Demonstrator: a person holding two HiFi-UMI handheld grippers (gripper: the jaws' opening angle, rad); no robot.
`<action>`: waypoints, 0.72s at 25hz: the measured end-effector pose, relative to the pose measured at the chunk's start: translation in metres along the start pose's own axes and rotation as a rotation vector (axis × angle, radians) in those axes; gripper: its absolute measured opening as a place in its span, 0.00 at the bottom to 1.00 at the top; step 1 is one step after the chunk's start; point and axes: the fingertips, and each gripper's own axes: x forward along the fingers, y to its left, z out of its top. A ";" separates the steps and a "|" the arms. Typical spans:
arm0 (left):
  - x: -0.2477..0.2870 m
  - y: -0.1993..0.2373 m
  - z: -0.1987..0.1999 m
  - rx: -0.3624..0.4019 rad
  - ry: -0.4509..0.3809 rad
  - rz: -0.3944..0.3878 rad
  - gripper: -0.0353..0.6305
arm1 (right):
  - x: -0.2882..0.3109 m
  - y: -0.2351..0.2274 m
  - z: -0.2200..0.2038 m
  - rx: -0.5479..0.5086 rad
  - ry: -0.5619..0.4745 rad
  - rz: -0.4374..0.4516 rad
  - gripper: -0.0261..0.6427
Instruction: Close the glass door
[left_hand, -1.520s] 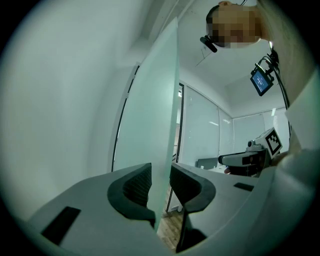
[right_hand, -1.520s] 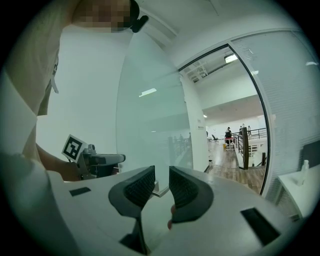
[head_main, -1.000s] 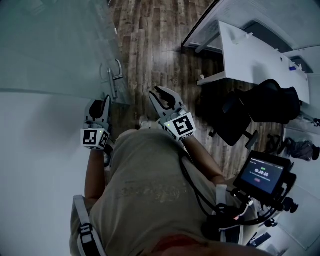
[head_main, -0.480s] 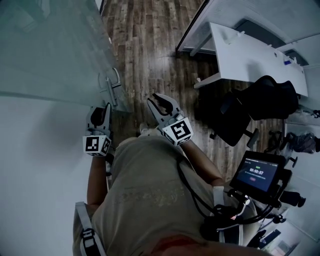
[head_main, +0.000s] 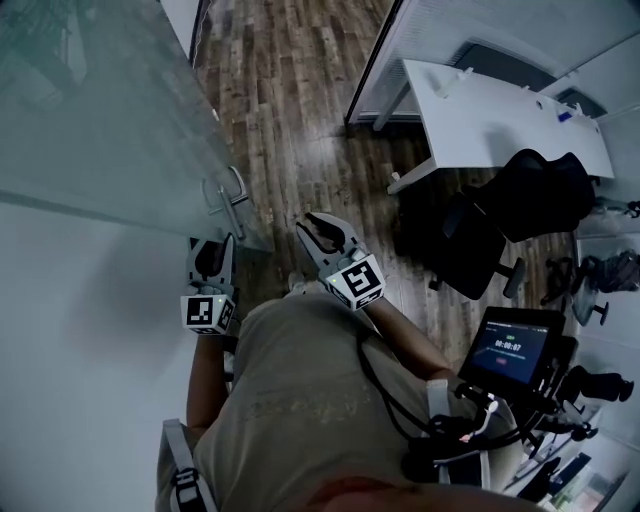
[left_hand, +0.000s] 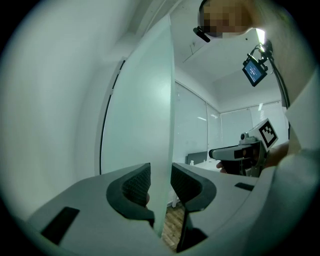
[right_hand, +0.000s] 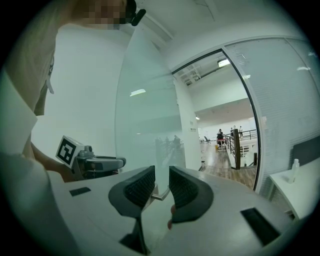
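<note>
While the right claw (right_hand: 161, 186) gapes empty, the left claw (left_hand: 161, 184) pinches the glass door (left_hand: 149, 100).

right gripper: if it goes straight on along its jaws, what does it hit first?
Most likely the door handle on the glass door. It sits in line between the open jaws of the right gripper. Depth is unclear, so I can't say how near it is.

The glass door (left_hand: 150, 110) stands edge-on between the left gripper (left_hand: 160, 172) fingers (left_hand: 135, 186).

Head view dim, bluish; gripper views bright, fisheye-warped, dark corners
</note>
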 end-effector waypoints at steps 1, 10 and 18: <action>0.002 0.000 0.000 0.006 0.001 -0.007 0.25 | 0.000 -0.001 0.000 -0.001 0.001 -0.002 0.18; 0.016 -0.009 -0.008 0.015 0.011 -0.058 0.25 | -0.006 -0.011 -0.011 0.001 0.017 -0.038 0.18; 0.028 -0.014 -0.011 0.031 0.021 -0.104 0.25 | 0.000 -0.017 -0.008 -0.005 0.003 -0.053 0.18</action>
